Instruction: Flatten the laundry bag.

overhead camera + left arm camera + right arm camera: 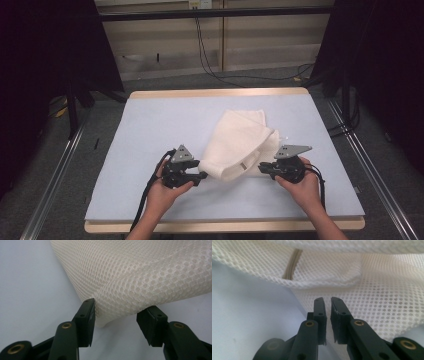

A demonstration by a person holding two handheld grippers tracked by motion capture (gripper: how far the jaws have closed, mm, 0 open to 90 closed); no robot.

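Here, near edge first: both hands sit low on the table (150, 130), one to each side of the bag's near end.

Left gripper (199, 176): fingers half-wide, straddling a rounded corner of the mesh bag (239, 147). In the left gripper view the corner of the bag (130, 277) bulges down between the two pads; the left pad (87, 315) touches the fabric edge, the right pad (150, 322) stands just clear below it. No firm pinch yet, as far as I can tell.

Right gripper (264, 169): fingers narrow, a thin slit between them. In the right gripper view the bag (387, 302) lies just beyond and under the fingertips (320, 312); nothing sits in the slit. A beige tab or zip end (292, 265) shows farther off, up and left of the fingers.

Bag: white mesh, lying flat-ish mid-table, long axis running from the near end between the two grippers away and slightly right toward the far edge. Near end is wider and rounded; far end looks folded.

Key relation: the bag's near hem lies straight ahead of both sets of fingers, left corner already inside the left fingers, right corner just ahead of the right ones. Left hand is the nearer to a hold. My read: the right fingers need to open more before they can take fabric.

Beyond: bare table, then floor and cables.
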